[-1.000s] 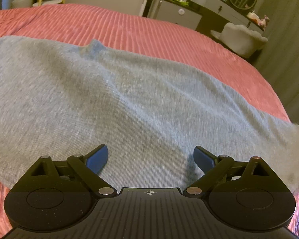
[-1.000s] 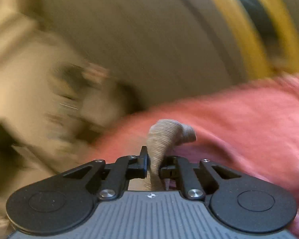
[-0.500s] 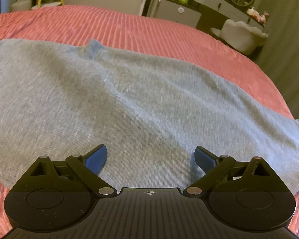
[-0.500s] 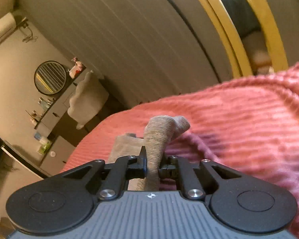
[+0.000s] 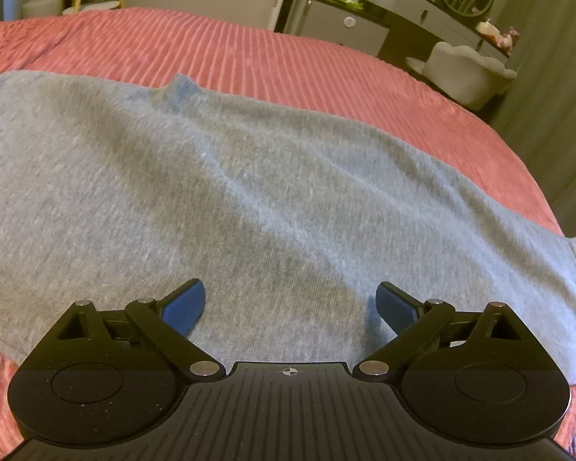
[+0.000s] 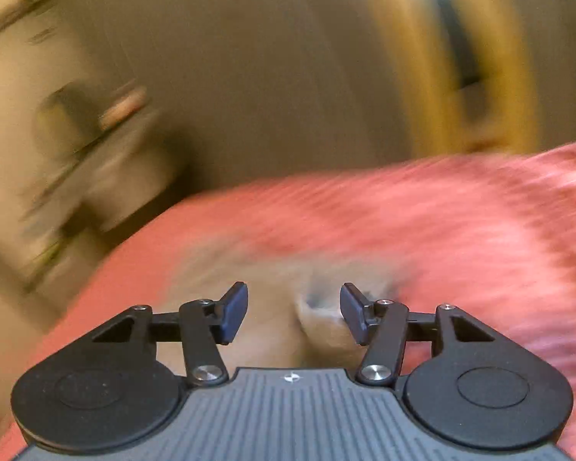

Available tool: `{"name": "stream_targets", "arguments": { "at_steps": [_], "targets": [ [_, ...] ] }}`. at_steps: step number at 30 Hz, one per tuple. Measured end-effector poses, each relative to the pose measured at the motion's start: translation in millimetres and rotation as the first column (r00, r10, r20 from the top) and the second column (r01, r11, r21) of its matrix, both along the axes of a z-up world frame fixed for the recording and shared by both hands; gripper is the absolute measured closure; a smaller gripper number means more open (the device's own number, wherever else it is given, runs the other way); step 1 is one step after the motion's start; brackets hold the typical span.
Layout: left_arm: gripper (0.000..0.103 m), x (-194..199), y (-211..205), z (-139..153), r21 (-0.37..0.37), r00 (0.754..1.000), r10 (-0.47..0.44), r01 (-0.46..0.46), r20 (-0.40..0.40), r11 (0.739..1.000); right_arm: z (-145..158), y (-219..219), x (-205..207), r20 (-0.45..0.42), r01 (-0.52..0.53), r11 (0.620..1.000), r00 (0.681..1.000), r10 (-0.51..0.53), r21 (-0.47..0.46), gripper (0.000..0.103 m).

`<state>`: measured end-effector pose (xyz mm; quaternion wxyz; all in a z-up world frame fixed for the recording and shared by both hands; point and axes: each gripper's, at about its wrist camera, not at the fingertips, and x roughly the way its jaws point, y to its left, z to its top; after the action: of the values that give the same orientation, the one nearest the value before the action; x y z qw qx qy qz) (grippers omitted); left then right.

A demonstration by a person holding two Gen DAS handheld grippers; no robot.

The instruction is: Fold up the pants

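One pair of soft grey knit pants (image 5: 226, 199), spread flat across the ribbed pink bedspread (image 5: 249, 50): light, limp, prone to sag and wrinkle, probably best pinched at a hem or waistband edge. Left tongs (image 5: 290, 303) spread wide, empty, directly over the cloth's near edge. Right tongs (image 6: 293, 313) just opened, jaws apart, blurred grey fabric end loose between them, unpinched.
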<state>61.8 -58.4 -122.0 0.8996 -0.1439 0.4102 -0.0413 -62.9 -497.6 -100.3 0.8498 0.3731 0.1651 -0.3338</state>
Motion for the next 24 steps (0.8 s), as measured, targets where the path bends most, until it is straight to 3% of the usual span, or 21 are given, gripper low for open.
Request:
{"name": "stream_targets", "arguments": {
  "at_steps": [2, 4, 5, 6, 8, 9, 10, 12, 13, 15, 18, 20, 22, 24],
  "targets": [
    [0.004, -0.6, 2.3, 0.5, -0.018, 1.000, -0.002, 0.002, 0.000, 1.000, -7.6, 11.3, 23.1, 0.073, -0.280, 0.953, 0.959, 0.273, 0.119, 0.049],
    [0.004, -0.9, 4.0, 0.4, -0.028, 1.000, -0.001, 0.001, -0.002, 1.000, -23.4, 18.3, 46.1, 0.133, -0.476, 0.839, 0.879, 0.457, 0.263, 0.049],
    [0.004, -0.7, 3.9, 0.4, -0.028, 1.000, -0.001, 0.001, -0.003, 1.000, -31.2, 22.5, 54.8, 0.131, -0.526, 0.793, 0.849, 0.513, 0.308, 0.049],
    [0.004, -0.5, 3.1, 0.5, -0.024, 1.000, -0.003, 0.003, -0.005, 1.000, -36.7, 27.6, 59.5, 0.104, -0.544, 0.779, 0.835, 0.541, 0.313, 0.051],
    [0.004, -0.4, 0.2, 0.8, -0.003, 1.000, -0.012, 0.012, -0.006, 1.000, -36.0, 35.4, 59.6, 0.064, -0.553, 0.799, 0.830, 0.555, 0.238, 0.057],
    [0.004, -0.4, -1.4, 0.9, 0.006, 1.000, -0.017, 0.017, -0.007, 1.000, -34.6, 36.5, 57.8, 0.041, -0.523, 0.822, 0.848, 0.528, 0.223, 0.062],
    [0.004, -0.5, -2.9, 0.7, 0.016, 1.000, -0.021, 0.021, -0.009, 1.000, -29.9, 41.4, 53.4, -0.016, -0.458, 0.870, 0.883, 0.468, 0.184, 0.068],
    [0.004, -1.0, -4.6, 0.8, 0.028, 1.000, -0.027, 0.027, -0.012, 0.999, -15.8, 58.5, 47.0, -0.161, -0.345, 0.938, 0.925, 0.345, 0.027, 0.063],
    [0.004, -1.2, -4.6, 0.6, 0.029, 1.000, -0.028, 0.029, -0.014, 0.999, -8.5, 72.5, 44.2, -0.216, -0.318, 0.946, 0.929, 0.299, -0.059, 0.058],
    [0.004, -1.7, -3.6, 0.5, 0.024, 1.000, -0.028, 0.028, -0.014, 0.999, -0.1, 96.3, 39.4, -0.183, -0.393, 0.917, 0.909, 0.375, -0.071, 0.053],
    [0.004, -1.4, -1.6, 0.5, 0.015, 1.000, -0.026, 0.026, -0.017, 1.000, -3.6, 130.5, 37.3, -0.029, -0.597, 0.798, 0.799, 0.601, 0.077, 0.053],
    [0.004, -2.3, -1.3, 1.1, 0.011, 1.000, -0.024, 0.024, -0.021, 1.000, -10.6, 154.1, 34.2, -0.054, -0.663, 0.741, 0.740, 0.670, 0.108, 0.052],
    [0.004, -3.8, -0.7, 1.7, 0.006, 0.999, -0.024, 0.024, -0.023, 1.000, -18.6, 165.4, 26.2, -0.104, -0.681, 0.727, 0.719, 0.687, 0.092, 0.051],
    [0.004, -5.0, -0.3, 2.3, 0.002, 0.999, -0.025, 0.026, -0.025, 1.000, -18.4, 159.4, 16.1, -0.098, -0.669, 0.740, 0.734, 0.672, 0.063, 0.052]
  ]
}}
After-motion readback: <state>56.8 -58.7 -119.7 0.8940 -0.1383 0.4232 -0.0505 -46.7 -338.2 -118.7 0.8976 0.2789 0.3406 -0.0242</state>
